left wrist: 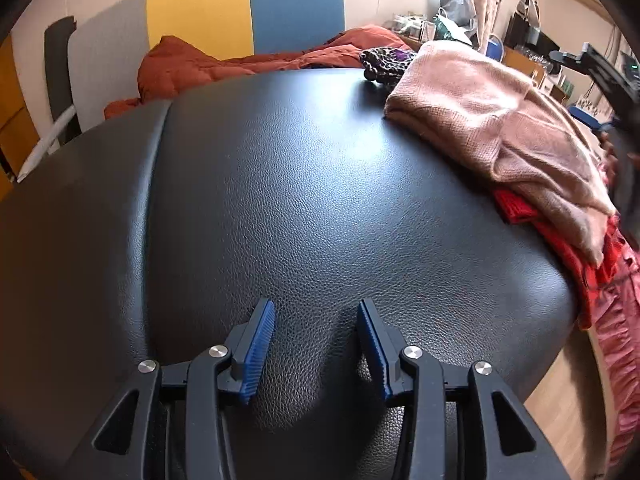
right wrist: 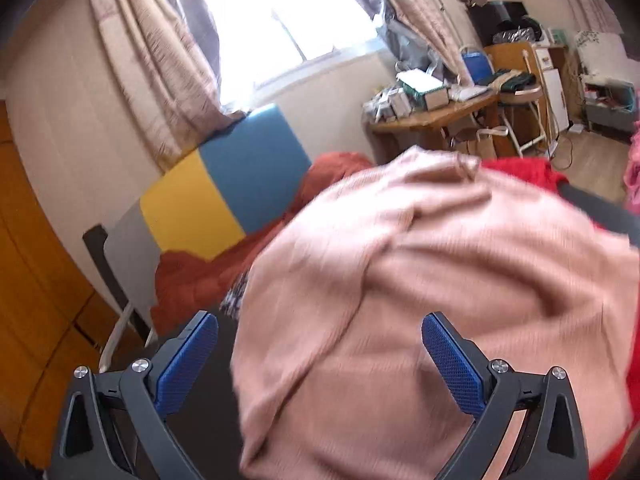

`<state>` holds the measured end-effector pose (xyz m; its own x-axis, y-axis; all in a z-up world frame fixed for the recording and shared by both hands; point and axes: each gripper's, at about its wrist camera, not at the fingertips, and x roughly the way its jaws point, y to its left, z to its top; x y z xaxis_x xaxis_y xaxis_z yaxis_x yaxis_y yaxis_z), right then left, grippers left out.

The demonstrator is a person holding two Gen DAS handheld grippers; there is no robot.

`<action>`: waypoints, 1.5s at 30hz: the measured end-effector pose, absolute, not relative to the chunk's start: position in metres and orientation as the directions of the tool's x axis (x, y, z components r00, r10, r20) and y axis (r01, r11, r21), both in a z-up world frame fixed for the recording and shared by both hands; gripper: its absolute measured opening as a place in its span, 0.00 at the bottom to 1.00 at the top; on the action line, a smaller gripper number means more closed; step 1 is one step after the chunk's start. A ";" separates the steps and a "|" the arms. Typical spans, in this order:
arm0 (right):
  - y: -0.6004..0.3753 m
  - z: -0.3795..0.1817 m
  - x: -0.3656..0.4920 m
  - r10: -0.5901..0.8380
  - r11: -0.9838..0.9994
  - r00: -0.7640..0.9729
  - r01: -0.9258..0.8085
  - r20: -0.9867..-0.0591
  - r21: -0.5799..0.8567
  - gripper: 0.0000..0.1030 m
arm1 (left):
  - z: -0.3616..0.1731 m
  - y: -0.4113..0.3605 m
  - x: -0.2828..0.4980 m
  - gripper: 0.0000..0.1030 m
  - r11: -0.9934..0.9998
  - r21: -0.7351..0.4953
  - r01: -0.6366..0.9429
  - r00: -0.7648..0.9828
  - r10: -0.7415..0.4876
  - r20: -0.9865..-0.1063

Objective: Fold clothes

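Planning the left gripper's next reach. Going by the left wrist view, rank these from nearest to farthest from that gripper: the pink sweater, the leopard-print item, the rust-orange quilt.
1. Pink sweater: ahead on the right of the black leather surface, nearest the left gripper.
2. Leopard-print item: at the far edge, just beyond the sweater.
3. Rust-orange quilt: behind the surface, back left.

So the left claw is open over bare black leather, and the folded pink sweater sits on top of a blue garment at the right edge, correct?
Not quite. The garment under the pink sweater is red, not blue; the left wrist view shows it. The rest holds: the left claw is open with nothing between its fingers, over the bare black leather surface.
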<state>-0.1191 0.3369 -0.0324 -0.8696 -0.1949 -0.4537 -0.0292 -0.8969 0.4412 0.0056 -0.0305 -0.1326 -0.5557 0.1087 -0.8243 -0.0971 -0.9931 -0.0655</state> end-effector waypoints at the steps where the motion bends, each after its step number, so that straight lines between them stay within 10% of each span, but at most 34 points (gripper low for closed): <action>1: 0.343 -0.030 -0.127 -0.182 -0.897 -0.874 -0.039 -0.450 0.440 1.00 | -0.133 -0.031 0.005 0.43 -0.992 -0.074 -0.102 -0.556 0.118 -0.823; 14: 0.373 -0.055 -0.259 -0.398 -0.796 -0.742 -0.014 -0.540 0.606 1.00 | -0.127 -0.043 0.004 0.55 -0.975 -0.208 -0.074 -0.560 0.213 -0.801; 32: 0.290 -0.042 -0.227 -0.826 -0.054 -0.478 0.596 0.300 0.801 1.00 | -0.127 -0.033 0.004 0.63 -0.984 -0.143 -0.110 -0.547 0.180 -0.817; 45: 0.127 -0.001 -0.115 -0.974 -0.110 -0.220 0.690 0.063 0.716 1.00 | -0.092 -0.075 0.056 0.62 -0.976 -0.215 -0.042 -0.639 0.192 -0.745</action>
